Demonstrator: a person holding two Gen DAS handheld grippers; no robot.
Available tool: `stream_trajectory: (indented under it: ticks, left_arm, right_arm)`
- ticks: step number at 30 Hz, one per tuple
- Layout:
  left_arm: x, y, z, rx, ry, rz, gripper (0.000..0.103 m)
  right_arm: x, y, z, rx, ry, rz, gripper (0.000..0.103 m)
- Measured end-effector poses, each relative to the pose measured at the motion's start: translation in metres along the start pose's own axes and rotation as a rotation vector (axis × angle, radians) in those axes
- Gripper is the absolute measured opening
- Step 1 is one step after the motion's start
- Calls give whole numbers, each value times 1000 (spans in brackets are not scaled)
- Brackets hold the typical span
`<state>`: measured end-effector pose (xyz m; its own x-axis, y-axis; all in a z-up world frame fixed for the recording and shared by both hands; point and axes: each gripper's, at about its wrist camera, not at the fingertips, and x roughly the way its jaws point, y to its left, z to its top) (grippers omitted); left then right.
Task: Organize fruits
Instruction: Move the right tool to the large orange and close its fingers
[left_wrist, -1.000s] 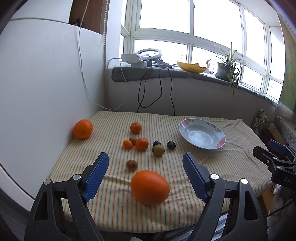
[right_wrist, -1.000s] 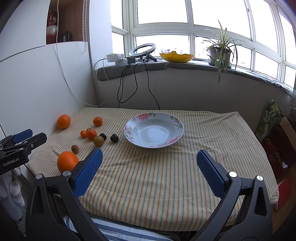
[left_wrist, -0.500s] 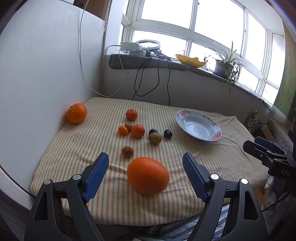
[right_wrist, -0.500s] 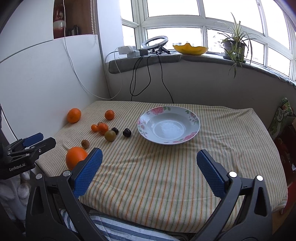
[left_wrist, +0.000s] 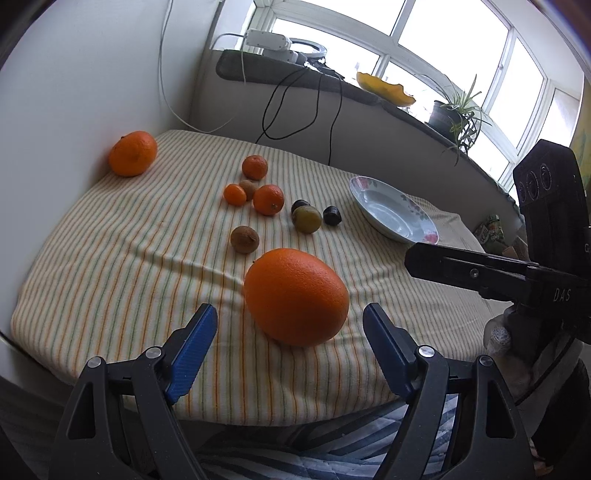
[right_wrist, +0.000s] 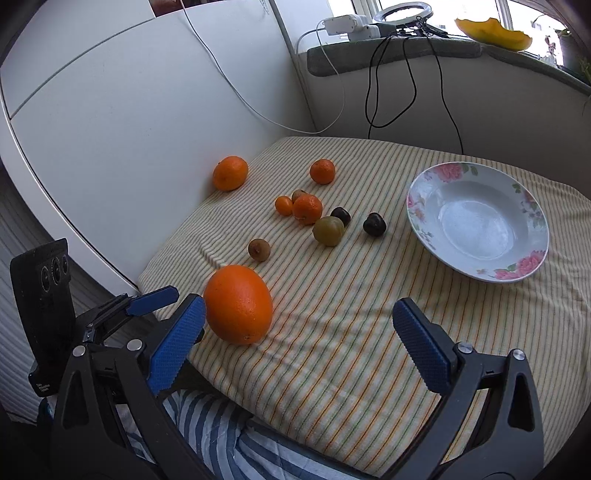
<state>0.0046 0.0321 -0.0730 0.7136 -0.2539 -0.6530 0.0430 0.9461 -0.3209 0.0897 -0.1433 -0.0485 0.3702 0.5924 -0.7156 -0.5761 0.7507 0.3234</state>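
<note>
My left gripper (left_wrist: 290, 341), blue pads spread apart, sits just short of the large smooth orange (left_wrist: 296, 296) near the striped tablecloth's (left_wrist: 110, 266) near edge. My right gripper (right_wrist: 297, 338) also gapes, empty; the flowered white bowl (right_wrist: 532, 236) lies far right.

Both grippers have come forward and dipped toward the striped tablecloth (left_wrist: 110, 258): the left gripper (left_wrist: 290, 332) now has the big orange (left_wrist: 295, 297) looming just ahead of its wide-spread pads, much closer than a second ago. The right gripper (right_wrist: 299, 336) has swung left, so the big orange sits right by its left pad and the flowered bowl (right_wrist: 476, 221) has slid from centre to the right. From the left wrist, the right gripper's body now juts far into view.
</note>
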Motion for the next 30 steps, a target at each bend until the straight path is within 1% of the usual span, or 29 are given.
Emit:
stream_trajectory:
  ticks: [3, 5, 7, 8, 9, 11, 17, 19, 23, 25, 26, 30]
  left_arm:
    - [7, 1, -1, -12, 22, -18, 79]
    - [11, 2, -2, -18, 34, -31, 79]
    - [15, 1, -2, -17, 45, -36, 78]
    - [17, 1, -2, -15, 50, -37, 76]
    - [19, 1, -2, -13, 55, -38, 75]
    - [21, 1, -2, -15, 61, -39, 74]
    - [30, 2, -2, -22, 79, -43, 67]
    - [30, 3, -1, -25, 79, -45, 67]
    - [30, 4, -1, -25, 77, -49, 67]
    - [31, 4, -1, -26, 77, -50, 67]
    - [31, 5, -1, -27, 77, -51, 67]
    - [30, 5, -1, -15, 76, -46, 67]
  right_arm:
    - [23, 0, 6, 15, 78, 69, 100]
    - [35, 3, 9, 7, 115, 97, 100]
    - [46, 8, 10, -14, 150, 106, 96]
    - [51, 9, 10, -18, 170, 117, 93]
    - [55, 9, 11, -15, 192, 133, 90]
    - [58, 11, 11, -8, 223, 168, 87]
    - [75, 13, 10, -9, 283, 201, 78]
    - [79, 13, 11, -5, 296, 218, 76]
    - [83, 15, 14, -13, 305, 224, 75]
    - [87, 15, 15, -6, 321, 246, 70]
    - [88, 15, 15, -3, 328, 258, 66]
    - [94, 19, 17, -12, 330, 252, 66]
